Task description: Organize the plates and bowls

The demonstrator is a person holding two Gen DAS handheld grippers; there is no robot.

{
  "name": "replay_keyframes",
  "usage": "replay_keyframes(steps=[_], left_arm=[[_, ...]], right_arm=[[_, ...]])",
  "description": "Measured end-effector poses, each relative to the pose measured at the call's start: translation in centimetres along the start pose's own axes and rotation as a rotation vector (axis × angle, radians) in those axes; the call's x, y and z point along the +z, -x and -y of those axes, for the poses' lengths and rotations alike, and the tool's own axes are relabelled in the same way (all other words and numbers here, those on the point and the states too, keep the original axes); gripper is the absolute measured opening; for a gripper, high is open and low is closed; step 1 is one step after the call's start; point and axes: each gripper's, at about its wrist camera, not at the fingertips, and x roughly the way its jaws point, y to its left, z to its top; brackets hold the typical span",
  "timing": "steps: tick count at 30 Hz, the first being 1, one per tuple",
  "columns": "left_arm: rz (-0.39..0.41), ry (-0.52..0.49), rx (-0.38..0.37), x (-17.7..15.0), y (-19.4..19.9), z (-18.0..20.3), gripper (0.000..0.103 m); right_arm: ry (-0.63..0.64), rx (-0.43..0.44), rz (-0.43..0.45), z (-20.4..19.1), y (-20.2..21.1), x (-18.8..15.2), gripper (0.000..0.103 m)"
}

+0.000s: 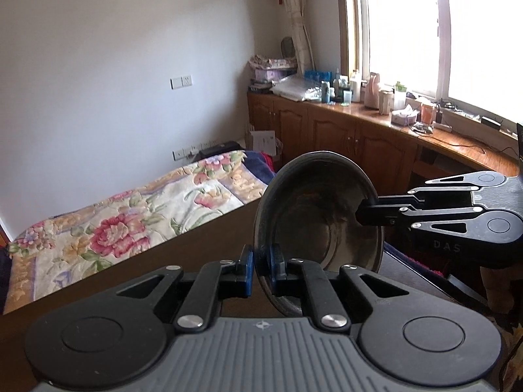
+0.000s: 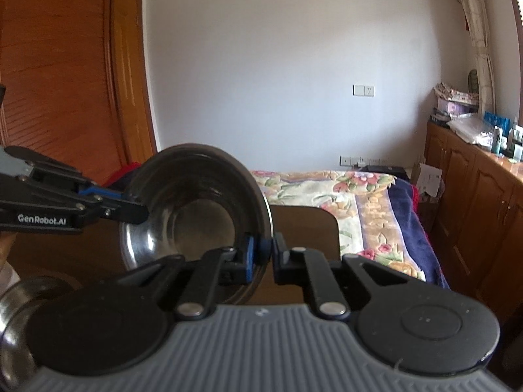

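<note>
Gripping: left claw (image 1: 260, 269) clamps bowl (image 1: 313, 215) rim, lower centre.
Right claw (image 2: 263, 256): pinches opposite rim.
Bowl: tilted, lifted above brown worktop (image 1: 202, 245).
Background: floral bed (image 1: 130, 215).

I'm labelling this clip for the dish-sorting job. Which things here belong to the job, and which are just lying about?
Part of the job:
- metal bowl, lifted off the brown table
- left claw, clamped on its rim
- right claw, clamped on the opposite rim
- second metal dish at the table's edge

Just lying about:
- floral bedspread
- bottles on the wooden cabinet
- tissue box
</note>
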Motion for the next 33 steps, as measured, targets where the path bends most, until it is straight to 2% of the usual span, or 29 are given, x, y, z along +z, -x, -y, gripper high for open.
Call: replay_keyframes(steps=[12, 18, 33], left_arm=[[0.077, -0.003, 0.028, -0.6, 5.5, 0.9, 0.040], [0.091, 0.000, 0.032, -1.5, 7.4, 1.4, 0.040], [0.101, 0.077, 0.050, -6.4, 11.5, 1.7, 0.040]], right_arm=[[0.059, -0.013, 0.078, -2.5, 3.8, 1.0, 0.013], [0.071, -0.014, 0.102, -3.2, 5.1, 1.1, 0.013], [0.102, 0.005, 0.097, -5.7, 6.9, -0.7, 0.013]])
